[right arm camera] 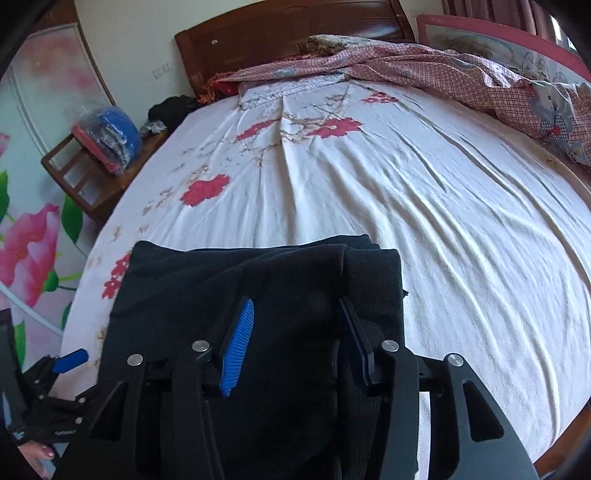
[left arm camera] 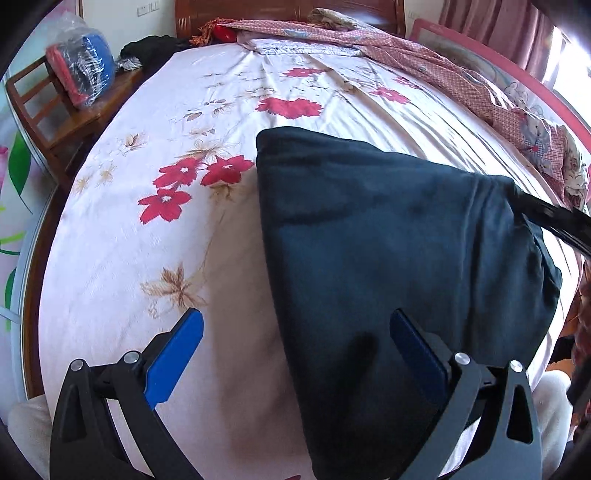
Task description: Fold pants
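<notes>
Lying folded on the floral bedsheet near the bed's foot edge: dark pants, a compact rectangular bundle. Left gripper held above, blue fingers spread wide, one over bare sheet, the other over the fabric. Right gripper over the bundle's right portion, fingers parted, pinching nothing visible. Checked quilt bunched by the wooden headboard.
</notes>
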A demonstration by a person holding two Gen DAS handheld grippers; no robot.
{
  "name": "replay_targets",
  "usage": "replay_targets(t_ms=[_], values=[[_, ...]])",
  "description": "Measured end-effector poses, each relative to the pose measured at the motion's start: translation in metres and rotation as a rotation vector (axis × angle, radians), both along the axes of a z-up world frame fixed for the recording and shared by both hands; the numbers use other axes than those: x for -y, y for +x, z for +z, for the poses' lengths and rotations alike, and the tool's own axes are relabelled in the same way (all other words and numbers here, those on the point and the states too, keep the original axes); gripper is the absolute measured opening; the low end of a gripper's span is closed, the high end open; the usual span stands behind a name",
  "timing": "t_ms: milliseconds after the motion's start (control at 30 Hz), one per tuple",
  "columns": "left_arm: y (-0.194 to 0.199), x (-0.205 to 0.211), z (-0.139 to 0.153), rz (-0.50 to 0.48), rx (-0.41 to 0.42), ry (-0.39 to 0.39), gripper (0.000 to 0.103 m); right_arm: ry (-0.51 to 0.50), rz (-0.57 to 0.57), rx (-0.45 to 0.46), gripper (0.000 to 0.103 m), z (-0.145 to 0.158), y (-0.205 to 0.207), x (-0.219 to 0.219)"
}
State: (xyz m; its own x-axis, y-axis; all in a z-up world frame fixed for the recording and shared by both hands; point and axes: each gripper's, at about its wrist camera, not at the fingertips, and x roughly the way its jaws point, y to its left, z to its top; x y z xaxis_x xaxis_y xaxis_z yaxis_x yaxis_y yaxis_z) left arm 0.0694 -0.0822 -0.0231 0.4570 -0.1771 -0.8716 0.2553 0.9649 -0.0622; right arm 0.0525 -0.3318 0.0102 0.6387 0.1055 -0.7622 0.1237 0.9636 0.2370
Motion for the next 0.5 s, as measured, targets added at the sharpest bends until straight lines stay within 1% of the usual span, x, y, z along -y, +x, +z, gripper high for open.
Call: replay_targets(t_ms=[67,133,167,267,367,433,467,500], values=[[0.003,0.003,-0.001,-0.012,-0.009,0.007,0.101,0.020,0.002,0.017,0.063,0.005,-0.013,0.001],[0.003,0.006,0.000,-0.022,-0.007,0.021,0.101,0.020,0.007,0.019,0.064,0.007,-0.023,0.001],[0.003,0.008,0.000,-0.030,-0.007,0.025,0.101,0.019,0.011,0.005,0.064,0.006,-0.028,0.002],[0.002,0.011,0.001,-0.039,-0.004,0.045,0.101,0.033,0.018,-0.024,0.064,0.001,-0.035,0.007],[0.004,0.011,0.001,-0.041,-0.003,0.046,0.101,0.015,0.010,-0.029,0.064,0.001,-0.036,0.014],[0.007,0.010,0.001,-0.048,-0.009,0.028,0.101,0.009,0.006,-0.032,0.084,0.001,-0.036,0.019],[0.008,0.010,0.000,-0.053,-0.011,0.028,0.101,-0.001,-0.005,-0.033,0.091,0.001,-0.035,0.022],[0.010,0.009,-0.001,-0.057,-0.017,0.027,0.101,0.001,-0.004,-0.033,0.091,0.001,-0.034,0.025]])
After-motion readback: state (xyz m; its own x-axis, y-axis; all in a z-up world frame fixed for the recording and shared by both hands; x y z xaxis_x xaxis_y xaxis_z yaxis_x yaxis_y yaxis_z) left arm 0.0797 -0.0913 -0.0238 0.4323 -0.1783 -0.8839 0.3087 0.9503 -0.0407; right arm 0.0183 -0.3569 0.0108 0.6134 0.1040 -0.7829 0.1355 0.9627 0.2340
